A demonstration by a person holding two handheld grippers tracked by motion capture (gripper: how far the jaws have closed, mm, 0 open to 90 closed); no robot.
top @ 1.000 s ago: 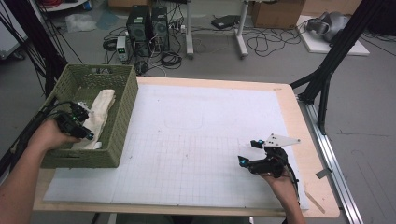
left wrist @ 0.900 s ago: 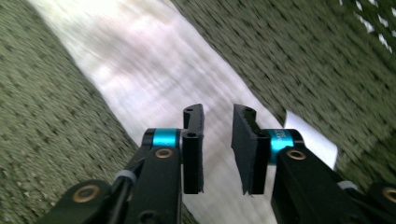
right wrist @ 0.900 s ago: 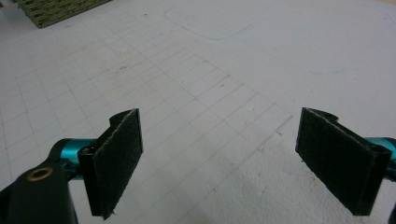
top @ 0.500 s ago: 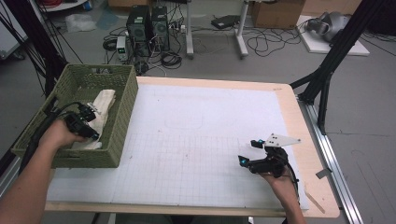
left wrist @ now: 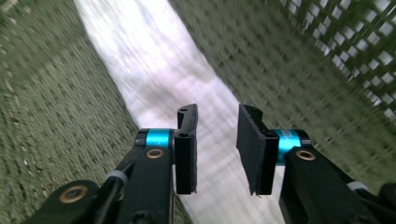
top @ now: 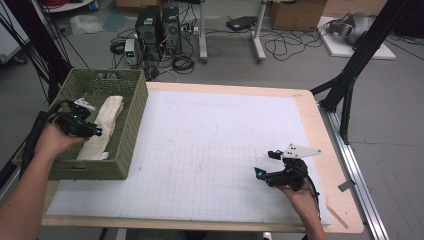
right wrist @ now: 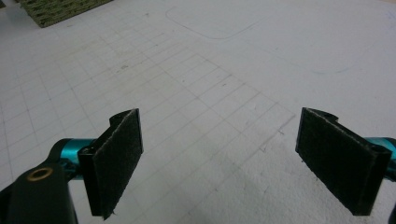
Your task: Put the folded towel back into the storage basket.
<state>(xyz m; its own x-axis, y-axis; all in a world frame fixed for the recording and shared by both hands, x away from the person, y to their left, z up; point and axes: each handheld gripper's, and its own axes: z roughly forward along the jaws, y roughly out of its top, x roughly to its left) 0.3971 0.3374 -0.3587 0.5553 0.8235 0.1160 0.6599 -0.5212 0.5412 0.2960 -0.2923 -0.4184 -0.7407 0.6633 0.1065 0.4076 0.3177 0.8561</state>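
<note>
**Left gripper over the folded cloth in the basket, right gripper waiting on the mat**

Taking the green basket (top: 125,125) as the landmark and working from the near edge of the table outward:

Nearest the person, well to the right of the basket, the right gripper (top: 265,167) hovers low over the white gridded mat (top: 210,150). Its jaws stand wide apart with nothing but bare grid between them, as the right gripper view shows (right wrist: 219,163). It seems parked there so as to keep out of the way while the other hand works, and ready to help should the cloth come out onto the mat.

Farther in, the left gripper (top: 95,131) reaches over the basket's near-left rim and points into it. Its jaws have just been opening and now stand a narrow gap apart. In the left gripper view (left wrist: 217,149) the pads hover above the cloth (left wrist: 154,84) and do not press it; no fabric sits between them. The narrow gap suits pinching a thin fold rather than a bulky thing.

The cloth (top: 102,125) itself, a long pale folded strip, lies on the basket's floor against its right wall, running from the near end toward the far end. Lying flat and lengthwise, it offers its near end to the left gripper, which looks like the reason that hand comes in from that side.

Beyond the basket, off the table, computer towers (top: 157,27) and cables lie on the floor.
</note>
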